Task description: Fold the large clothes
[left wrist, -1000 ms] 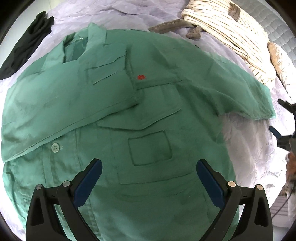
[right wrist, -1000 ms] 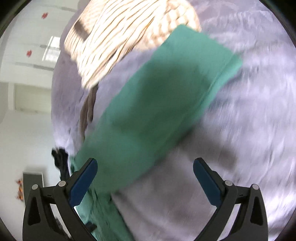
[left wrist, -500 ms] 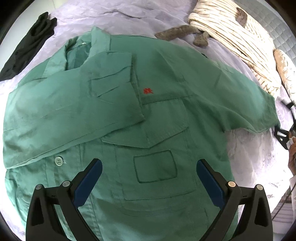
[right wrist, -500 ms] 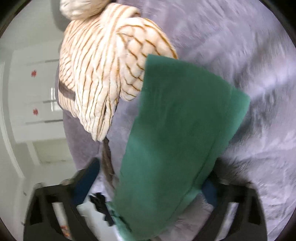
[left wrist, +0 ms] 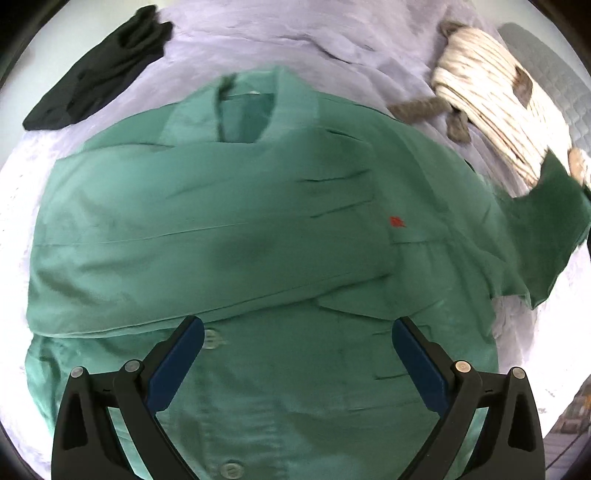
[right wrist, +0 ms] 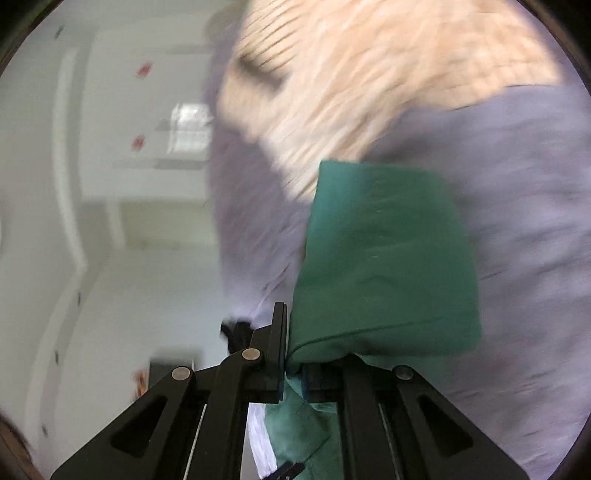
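Observation:
A large green button shirt [left wrist: 258,236] lies spread on a lilac sheet [left wrist: 266,33], its left sleeve folded across the chest. My left gripper [left wrist: 295,354] is open and empty just above the shirt's button placket. The shirt's right sleeve [left wrist: 550,218] is lifted off the bed at the right edge. In the right wrist view my right gripper [right wrist: 293,369] is shut on that green sleeve [right wrist: 384,266], which drapes over the jaws.
A cream striped sweater [left wrist: 491,107] lies at the back right, also blurred in the right wrist view [right wrist: 369,74]. A black garment [left wrist: 99,70] lies at the back left. A grey quilted mattress [left wrist: 546,66] shows beyond the sweater.
My right gripper closed on the shirt's right sleeve and lifted it. My left gripper moved up the shirt toward the collar and stayed open.

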{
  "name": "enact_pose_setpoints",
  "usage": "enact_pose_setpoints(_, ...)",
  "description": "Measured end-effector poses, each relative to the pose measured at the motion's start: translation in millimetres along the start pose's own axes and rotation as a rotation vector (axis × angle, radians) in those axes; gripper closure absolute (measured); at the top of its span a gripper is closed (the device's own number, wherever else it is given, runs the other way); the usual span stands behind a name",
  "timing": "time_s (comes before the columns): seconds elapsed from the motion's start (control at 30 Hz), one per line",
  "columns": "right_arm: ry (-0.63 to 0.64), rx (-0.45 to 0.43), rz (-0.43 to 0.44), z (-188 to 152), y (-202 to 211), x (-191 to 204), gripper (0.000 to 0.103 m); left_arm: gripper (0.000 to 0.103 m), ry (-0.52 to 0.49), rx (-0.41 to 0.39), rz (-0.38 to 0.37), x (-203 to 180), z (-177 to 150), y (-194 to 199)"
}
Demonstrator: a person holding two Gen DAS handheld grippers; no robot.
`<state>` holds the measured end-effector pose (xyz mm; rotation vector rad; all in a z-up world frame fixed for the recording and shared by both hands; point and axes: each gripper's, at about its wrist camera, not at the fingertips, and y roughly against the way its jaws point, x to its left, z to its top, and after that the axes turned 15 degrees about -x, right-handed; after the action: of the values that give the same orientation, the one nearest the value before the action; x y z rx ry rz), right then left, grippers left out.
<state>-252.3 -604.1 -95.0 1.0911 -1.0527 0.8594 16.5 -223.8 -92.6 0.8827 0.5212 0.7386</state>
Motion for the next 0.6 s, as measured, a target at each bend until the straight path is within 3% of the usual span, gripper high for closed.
enact_pose_setpoints(0.17,0.276,0.178,0.044,-79,-71,87,0.096,0.001,0.014,-0.038,0.027,45,0,10)
enact_pose_setpoints(0.3,0.516,0.368,0.028,-178,-135,131,0.096,0.001,0.084,-0.058,0.051,96,5,16)
enact_pose_setpoints(0.43,0.612,0.550,-0.045,-276,-191,119,0.096,0.001,0.141,-0.083,0.081,139,6,18)
enact_pose_setpoints(0.5,0.644,0.611,-0.129,-315,-205,94,0.094,0.001,0.157,-0.077,0.094,155,3,13)
enact_pose_setpoints(0.6,0.634,0.653,-0.291,-338,-216,54,0.092,0.001,0.180,-0.073,0.086,168,-4,12)
